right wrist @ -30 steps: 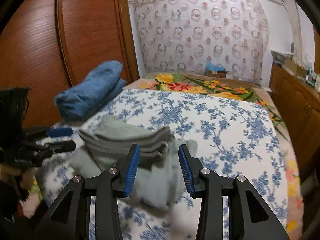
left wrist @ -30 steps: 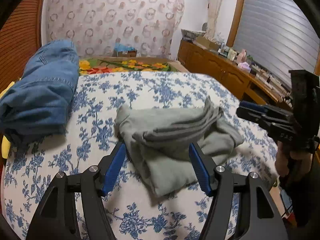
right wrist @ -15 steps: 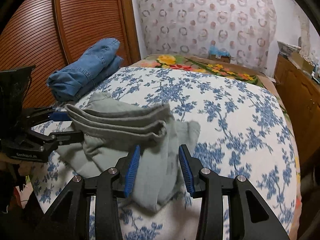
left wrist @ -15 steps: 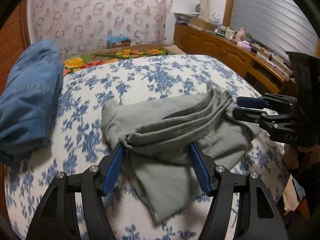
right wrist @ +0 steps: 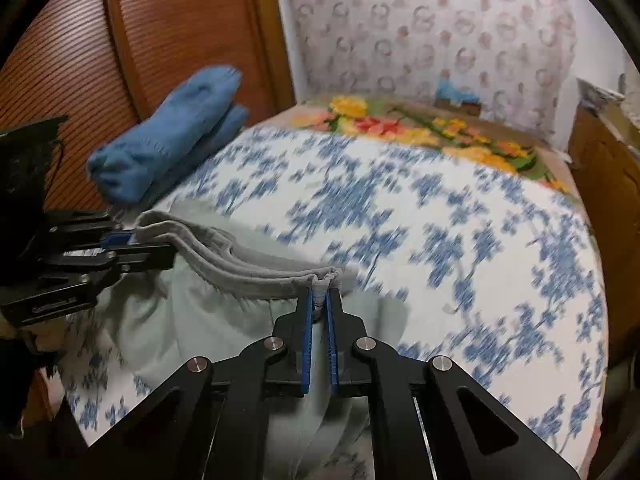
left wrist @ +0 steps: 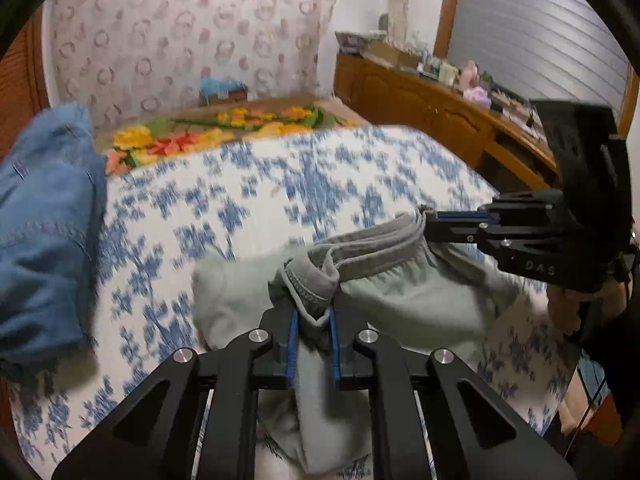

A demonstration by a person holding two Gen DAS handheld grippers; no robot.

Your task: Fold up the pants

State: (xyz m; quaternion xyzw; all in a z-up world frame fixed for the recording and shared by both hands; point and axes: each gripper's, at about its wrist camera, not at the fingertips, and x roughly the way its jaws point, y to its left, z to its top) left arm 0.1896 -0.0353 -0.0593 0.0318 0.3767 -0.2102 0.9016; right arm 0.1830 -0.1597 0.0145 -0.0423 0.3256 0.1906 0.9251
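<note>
Left wrist: soft grey pants (left wrist: 400, 296) with ribbed waistband, bunched

From my left wrist camera, the only lettering I can make out is on the side of the right gripper (left wrist: 430, 226): pale raised characters on its black body that look like "DAS", though the first letter is soft and I am not certain of it. From my right wrist camera, the left gripper (right wrist: 160, 250) carries a small line of pale print on its black body, too blurred for me to read. I see nothing else readable in either view.
</note>
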